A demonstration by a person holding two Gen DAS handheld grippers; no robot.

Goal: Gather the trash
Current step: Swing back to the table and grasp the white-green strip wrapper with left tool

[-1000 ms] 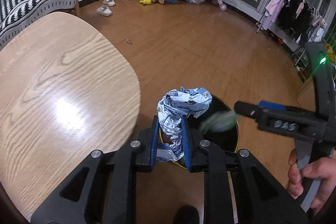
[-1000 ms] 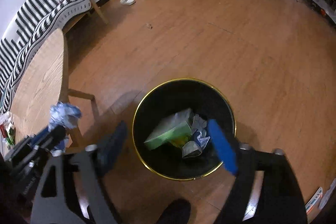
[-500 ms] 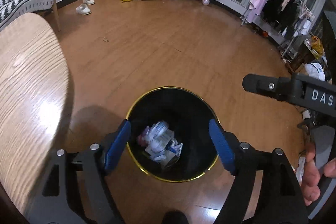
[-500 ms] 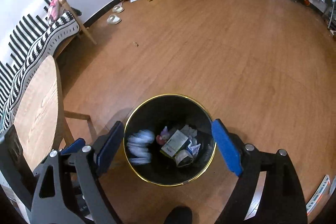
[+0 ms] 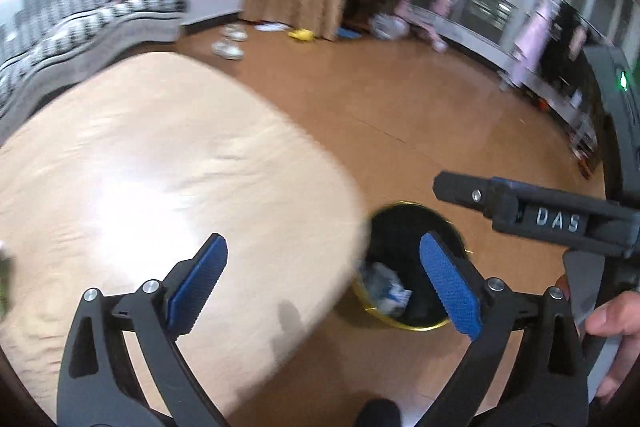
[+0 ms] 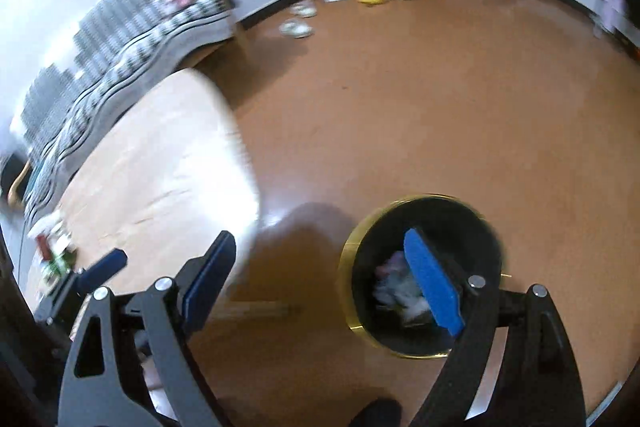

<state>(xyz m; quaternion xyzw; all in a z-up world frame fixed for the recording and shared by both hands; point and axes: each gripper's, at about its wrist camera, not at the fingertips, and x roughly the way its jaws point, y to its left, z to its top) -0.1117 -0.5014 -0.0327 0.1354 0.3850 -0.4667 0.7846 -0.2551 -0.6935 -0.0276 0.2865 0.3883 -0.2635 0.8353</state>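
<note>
A black trash bin with a gold rim [image 5: 404, 215] [image 6: 348, 255] stands on the wooden floor beside the table. Crumpled blue-white wrappers [image 5: 382, 283] [image 6: 400, 287] lie inside it. My left gripper [image 5: 324, 283] is open and empty, above the table's edge, left of the bin. My right gripper [image 6: 324, 283] is open and empty, above the floor between table and bin; it also shows in the left wrist view [image 5: 520, 207]. Small items [image 6: 56, 251] lie on the table's near left, blurred.
A light wooden table [image 5: 140, 167] [image 6: 160, 167] fills the left. A striped sofa [image 5: 80, 27] stands behind it. Slippers [image 5: 228, 47], a yellow toy [image 5: 302, 35] and a clothes rack [image 5: 532, 39] stand far across the wooden floor [image 6: 440, 99].
My left gripper opened and dropped the crumpled wrapper into the bin. Both grippers have since swung left toward the table, so the bin now sits at the right of both views.
</note>
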